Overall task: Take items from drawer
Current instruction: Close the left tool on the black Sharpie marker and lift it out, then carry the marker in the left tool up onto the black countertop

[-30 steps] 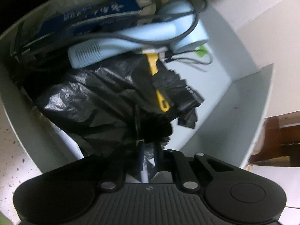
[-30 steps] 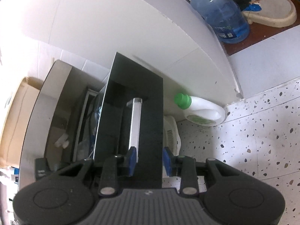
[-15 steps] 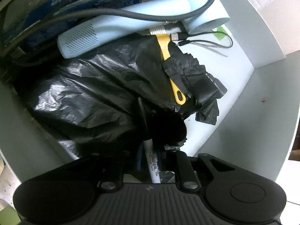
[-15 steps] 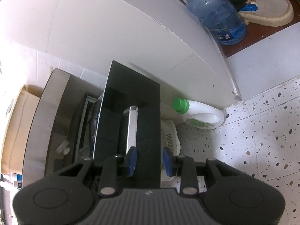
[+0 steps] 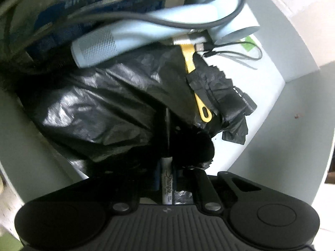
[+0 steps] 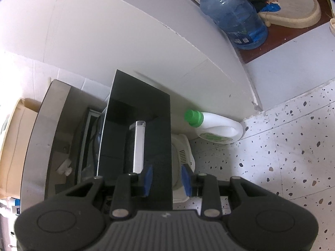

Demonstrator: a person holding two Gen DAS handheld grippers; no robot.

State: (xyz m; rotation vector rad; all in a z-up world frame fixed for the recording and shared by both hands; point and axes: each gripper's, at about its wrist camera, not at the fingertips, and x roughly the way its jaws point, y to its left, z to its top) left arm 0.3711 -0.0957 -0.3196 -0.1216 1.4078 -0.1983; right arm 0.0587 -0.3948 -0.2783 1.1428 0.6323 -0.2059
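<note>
The left gripper (image 5: 166,179) is clamped on a marker (image 5: 166,185) at the drawer's (image 5: 261,146) near end: light, stiff, slick, best gripped mid-barrel. The right gripper (image 6: 165,177) straddles the drawer front (image 6: 156,125), jaws narrow.

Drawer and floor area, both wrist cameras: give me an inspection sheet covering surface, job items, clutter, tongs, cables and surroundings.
Surface: white drawer, open, crowded; little bare bottom shows.
Job's things: marker between the left pads; black plastic bag; yellow-handled tool partly under the bag; pale blue appliance.
Clutter: blue printed packet at the back, blurred.
Tongs: left tongs shut on the marker, having just closed; right tongs astride the edge of the black drawer front beside its metal handle, contact unclear.
Cables: grey cord looped over the appliance; thin black lead.
Surroundings: detergent bottle, water jug, speckled floor.
</note>
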